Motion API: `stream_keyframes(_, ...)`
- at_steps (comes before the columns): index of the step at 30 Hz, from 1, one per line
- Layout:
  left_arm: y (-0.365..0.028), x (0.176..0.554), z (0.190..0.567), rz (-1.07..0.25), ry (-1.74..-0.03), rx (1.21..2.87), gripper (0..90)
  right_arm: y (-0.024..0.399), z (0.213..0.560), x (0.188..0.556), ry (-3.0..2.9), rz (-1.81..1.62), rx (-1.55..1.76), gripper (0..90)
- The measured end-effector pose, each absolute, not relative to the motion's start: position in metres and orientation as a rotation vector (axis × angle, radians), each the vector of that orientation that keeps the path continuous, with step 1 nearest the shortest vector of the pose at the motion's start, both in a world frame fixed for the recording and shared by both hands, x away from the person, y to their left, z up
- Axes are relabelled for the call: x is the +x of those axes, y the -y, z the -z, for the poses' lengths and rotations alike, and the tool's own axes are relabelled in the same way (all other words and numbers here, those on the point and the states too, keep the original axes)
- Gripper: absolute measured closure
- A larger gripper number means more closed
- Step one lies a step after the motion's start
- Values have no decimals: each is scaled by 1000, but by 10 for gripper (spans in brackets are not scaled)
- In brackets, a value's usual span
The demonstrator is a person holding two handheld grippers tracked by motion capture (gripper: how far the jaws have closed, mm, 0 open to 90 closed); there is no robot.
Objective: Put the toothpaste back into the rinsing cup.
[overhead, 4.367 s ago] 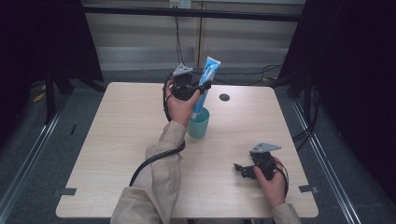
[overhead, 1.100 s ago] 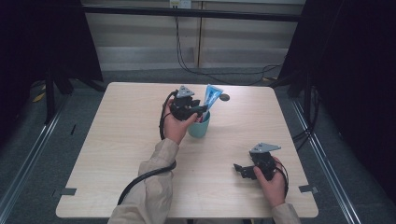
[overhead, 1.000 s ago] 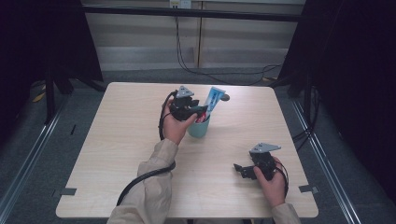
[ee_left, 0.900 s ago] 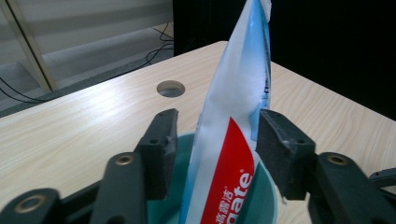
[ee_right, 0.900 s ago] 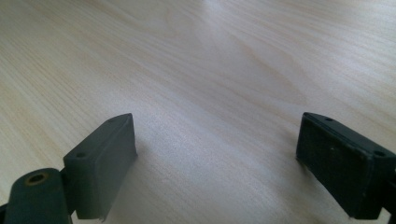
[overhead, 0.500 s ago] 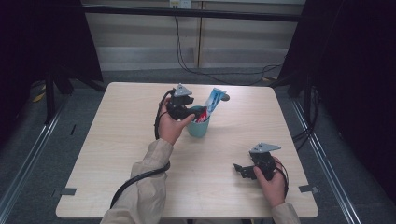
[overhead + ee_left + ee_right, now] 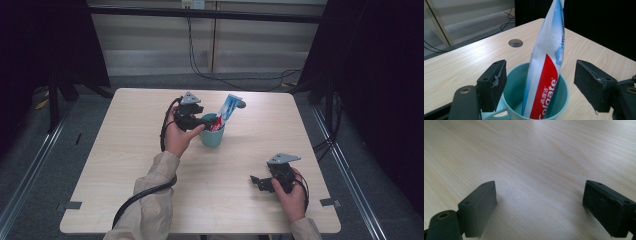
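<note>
The toothpaste tube [image 7: 543,75] stands tall in the teal cup [image 7: 562,100], leaning a bit, right between the left gripper [image 7: 540,83] jaws, which just opened and let go. The right gripper [image 7: 540,210] is far off, open w/ nothing in it. Tube bottom is hidden, so it prob rests inside.

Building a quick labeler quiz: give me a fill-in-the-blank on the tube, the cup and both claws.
1. The toothpaste tube stands tilted inside the teal ____.
2. The left claw has just been opening; its pads stand apart from the tube, so the tube is ____.
3. The right claw stands ____ above the bare wooden table.

Missing words: cup; released; open
</note>
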State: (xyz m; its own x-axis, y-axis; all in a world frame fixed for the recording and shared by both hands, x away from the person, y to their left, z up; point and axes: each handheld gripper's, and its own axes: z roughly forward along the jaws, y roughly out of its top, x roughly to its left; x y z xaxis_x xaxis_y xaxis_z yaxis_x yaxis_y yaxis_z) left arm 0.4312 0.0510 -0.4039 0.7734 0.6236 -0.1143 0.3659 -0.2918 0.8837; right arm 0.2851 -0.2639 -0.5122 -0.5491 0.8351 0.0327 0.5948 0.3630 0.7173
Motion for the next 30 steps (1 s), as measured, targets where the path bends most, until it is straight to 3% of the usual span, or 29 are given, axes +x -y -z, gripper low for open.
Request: stream_keyframes(30, -102, 415, 407, -305, -809, 1889, 221, 264, 512, 285, -2291, -990, 1257, 114)
